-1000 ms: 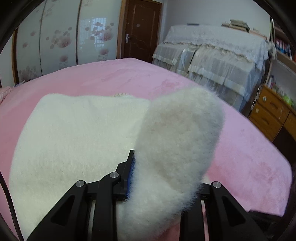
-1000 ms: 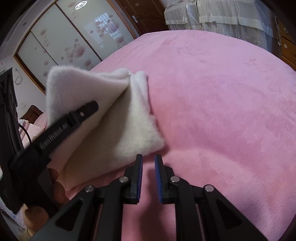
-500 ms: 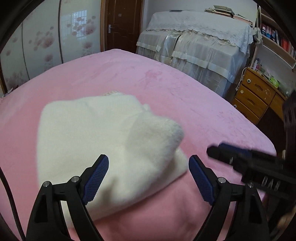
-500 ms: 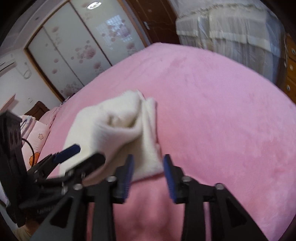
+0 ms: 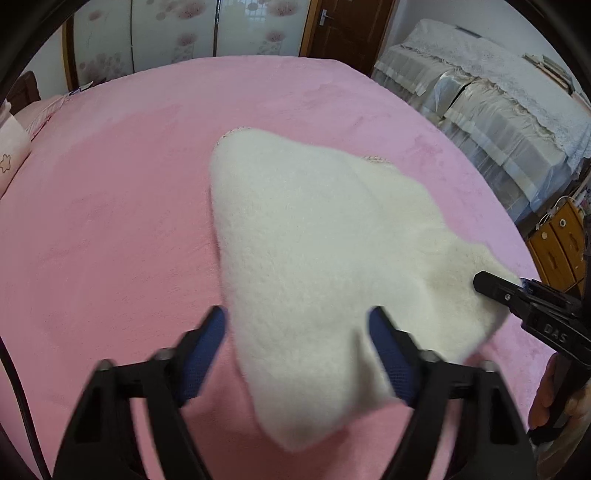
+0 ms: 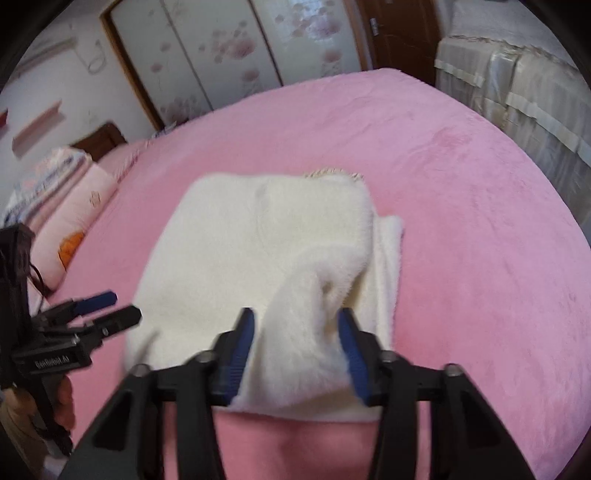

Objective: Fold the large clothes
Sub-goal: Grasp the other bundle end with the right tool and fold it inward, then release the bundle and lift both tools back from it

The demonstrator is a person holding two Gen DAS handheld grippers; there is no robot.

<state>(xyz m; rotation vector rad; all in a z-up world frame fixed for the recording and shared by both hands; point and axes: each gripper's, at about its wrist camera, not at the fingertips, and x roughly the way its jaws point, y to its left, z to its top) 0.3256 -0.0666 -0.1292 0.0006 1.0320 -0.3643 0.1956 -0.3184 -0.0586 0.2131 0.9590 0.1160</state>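
Observation:
A white fluffy garment (image 5: 314,240) lies folded on the pink bed (image 5: 110,221). In the left wrist view its near corner runs in between the blue pads of my left gripper (image 5: 297,343). Those jaws are closing but still stand wide, and I see no clear pinch. My right gripper (image 5: 498,284) is at the garment's right corner. From the right wrist view, a raised fold of the garment (image 6: 240,251) fills the gap of my right gripper (image 6: 297,339), which is also closing. My left gripper (image 6: 123,306) sits at the cloth's left edge. The picture is blurred around both.
Pillows (image 6: 74,206) lie at the head of the bed on the left. Furniture under a lace cover (image 5: 498,110) and wooden drawers (image 5: 554,243) stand past the right edge. Flowered sliding wardrobe doors (image 6: 221,55) and a brown door (image 5: 343,29) are behind. A hand (image 5: 554,398) holds the right gripper.
My left gripper let go of the corner it was holding up, opened wide and swung to the garment's near corner. My right gripper left the bare bed, opened and moved over the garment's near edge.

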